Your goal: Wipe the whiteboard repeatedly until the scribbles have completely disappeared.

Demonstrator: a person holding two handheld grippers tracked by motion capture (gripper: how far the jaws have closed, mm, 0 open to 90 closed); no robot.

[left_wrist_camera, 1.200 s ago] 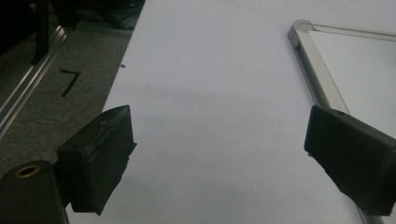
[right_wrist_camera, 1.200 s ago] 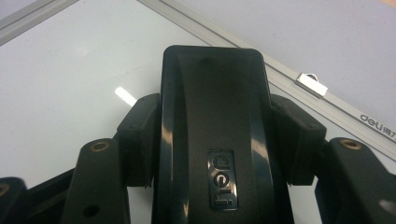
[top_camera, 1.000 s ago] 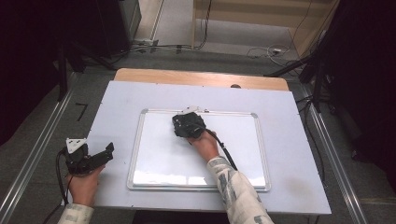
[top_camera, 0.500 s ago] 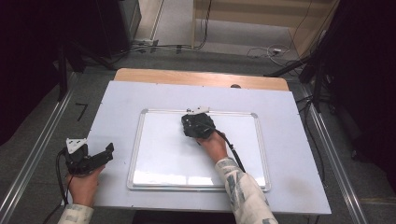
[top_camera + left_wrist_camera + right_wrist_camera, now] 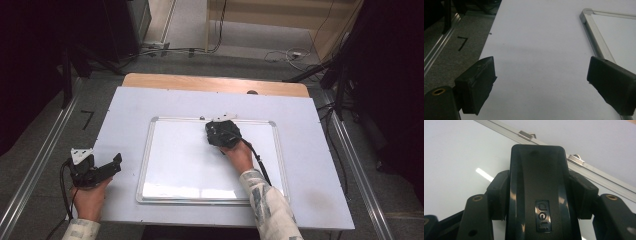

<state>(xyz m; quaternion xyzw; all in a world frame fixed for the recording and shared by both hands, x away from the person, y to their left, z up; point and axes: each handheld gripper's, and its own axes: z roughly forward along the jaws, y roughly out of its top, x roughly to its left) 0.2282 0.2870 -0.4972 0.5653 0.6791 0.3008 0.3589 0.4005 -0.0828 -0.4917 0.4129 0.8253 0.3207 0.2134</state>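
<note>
High view: whiteboard [image 5: 180, 165] on table [image 5: 320, 165]

Brand "deli" reads on a small plate on the back of the black eraser [image 5: 539, 192]. A black mark like a "7" stands on the floor [image 5: 86, 118], left of the table.

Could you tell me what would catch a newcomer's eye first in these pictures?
The whiteboard, blank and shiny, lies flat in the middle of the table. Near its far edge, the right claw is shut on a black eraser that rests on the board. The left claw is off the board near the table's left edge, its jaws wide apart with nothing between them.
</note>
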